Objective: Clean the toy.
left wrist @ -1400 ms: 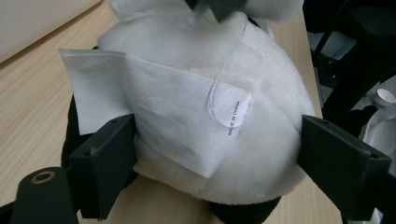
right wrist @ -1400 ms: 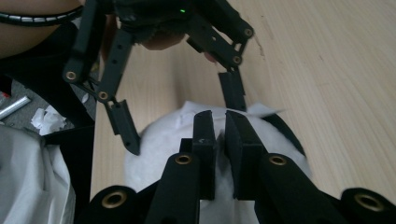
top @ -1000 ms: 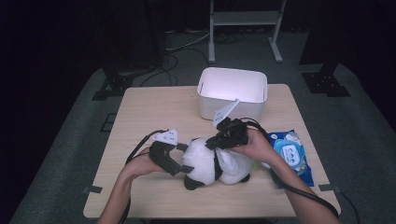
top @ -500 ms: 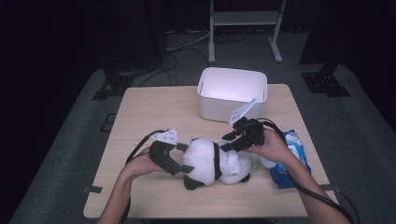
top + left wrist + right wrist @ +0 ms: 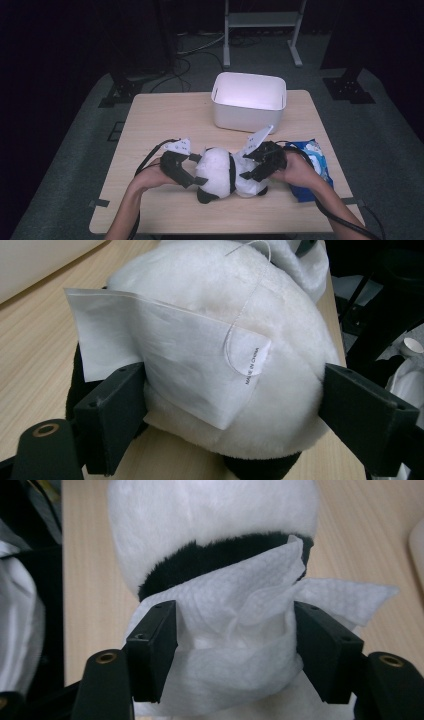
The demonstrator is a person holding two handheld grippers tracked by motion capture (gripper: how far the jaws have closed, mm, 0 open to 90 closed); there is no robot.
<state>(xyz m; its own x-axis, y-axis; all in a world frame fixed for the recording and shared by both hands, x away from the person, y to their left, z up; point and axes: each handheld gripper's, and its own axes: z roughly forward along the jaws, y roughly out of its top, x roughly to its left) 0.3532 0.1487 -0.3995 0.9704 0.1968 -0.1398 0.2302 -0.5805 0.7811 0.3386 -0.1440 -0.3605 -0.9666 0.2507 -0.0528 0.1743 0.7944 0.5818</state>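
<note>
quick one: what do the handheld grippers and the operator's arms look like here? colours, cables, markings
Both the left gripper and the right gripper are matte black, each topped by a pale grey three-cornered plate with small dark dots. Each has two flat, blocky black jaws with small screw holes; brass-coloured rings sit at the jaw bases. A black cable trails from each toward the person. Forearms are bare, no sleeves in view.

High view overlooks the table (image 5: 150,125); both gripper views closely face the plush panda (image 5: 220,170).
</note>
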